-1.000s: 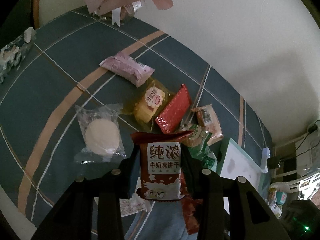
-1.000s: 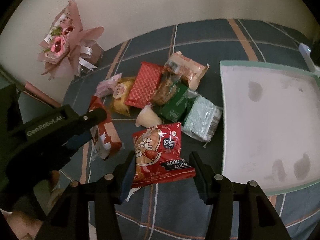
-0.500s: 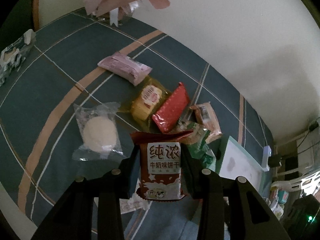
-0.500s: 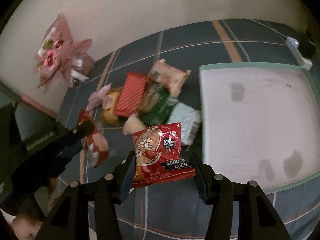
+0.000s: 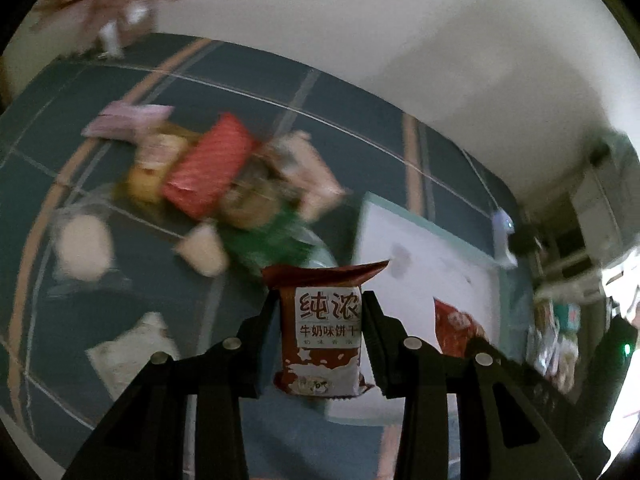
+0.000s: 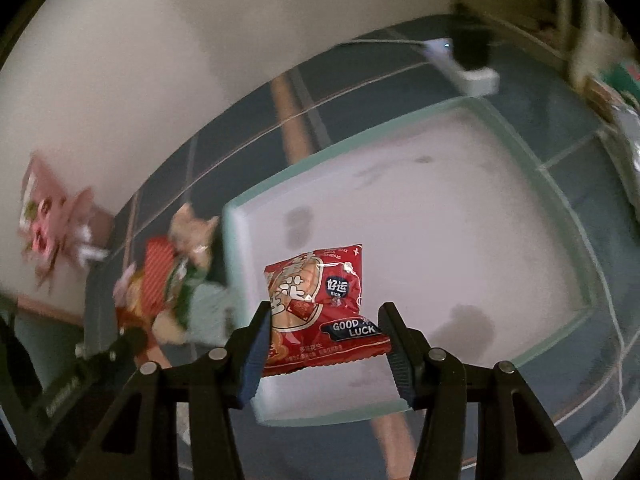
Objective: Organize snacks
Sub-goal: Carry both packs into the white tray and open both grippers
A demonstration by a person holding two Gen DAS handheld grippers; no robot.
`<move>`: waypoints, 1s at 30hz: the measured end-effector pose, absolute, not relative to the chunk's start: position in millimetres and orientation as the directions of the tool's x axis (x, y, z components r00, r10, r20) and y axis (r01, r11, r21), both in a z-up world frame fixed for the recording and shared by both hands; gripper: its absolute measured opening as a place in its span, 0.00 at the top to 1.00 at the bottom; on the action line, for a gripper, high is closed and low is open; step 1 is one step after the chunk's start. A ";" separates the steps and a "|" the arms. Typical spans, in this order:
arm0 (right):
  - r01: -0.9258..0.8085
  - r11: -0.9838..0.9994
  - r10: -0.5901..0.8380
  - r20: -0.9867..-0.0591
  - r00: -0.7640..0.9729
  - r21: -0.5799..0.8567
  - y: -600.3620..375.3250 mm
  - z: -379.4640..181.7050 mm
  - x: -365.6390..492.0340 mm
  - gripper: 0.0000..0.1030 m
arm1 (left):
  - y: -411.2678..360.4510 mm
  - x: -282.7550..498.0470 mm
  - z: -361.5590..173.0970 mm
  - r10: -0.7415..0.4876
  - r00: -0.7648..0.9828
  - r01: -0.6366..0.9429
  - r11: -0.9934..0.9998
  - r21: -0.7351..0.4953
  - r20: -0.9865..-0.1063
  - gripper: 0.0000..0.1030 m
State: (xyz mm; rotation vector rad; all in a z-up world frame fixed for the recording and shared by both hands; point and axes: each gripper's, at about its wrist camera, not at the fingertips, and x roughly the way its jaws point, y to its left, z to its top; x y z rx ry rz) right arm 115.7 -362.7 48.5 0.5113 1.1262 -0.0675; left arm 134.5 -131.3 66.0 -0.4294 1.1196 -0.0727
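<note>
My left gripper [image 5: 322, 320] is shut on a brown milk biscuit packet [image 5: 322, 340], held above the near left edge of the white tray [image 5: 440, 276]. My right gripper [image 6: 324, 324] is shut on a red peanut packet [image 6: 320, 304] marked GOOD LUCK, held over the tray [image 6: 440, 216]. That red packet also shows in the left wrist view [image 5: 456, 328]. A heap of snack packets [image 5: 240, 184] lies on the blue cloth left of the tray; it also shows in the right wrist view [image 6: 168, 284]. Both views are blurred.
A round cake in clear wrap [image 5: 84, 244] and a pale packet [image 5: 132, 352] lie left of the heap. A pink bouquet [image 6: 48, 232] stands by the wall. A white power strip [image 6: 464, 68] lies beyond the tray. Cluttered shelves [image 5: 560, 320] are at the right.
Both grippers have swung right with their packets, from over the snack heap to over the tray. The tray now fills the right wrist view.
</note>
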 end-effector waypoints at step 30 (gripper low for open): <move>0.558 0.808 0.001 -0.949 0.316 0.187 -465.2 14.2 94.6 0.25 | -223.3 144.8 32.7 -0.322 0.347 0.028 0.942 -0.334 -0.881 0.20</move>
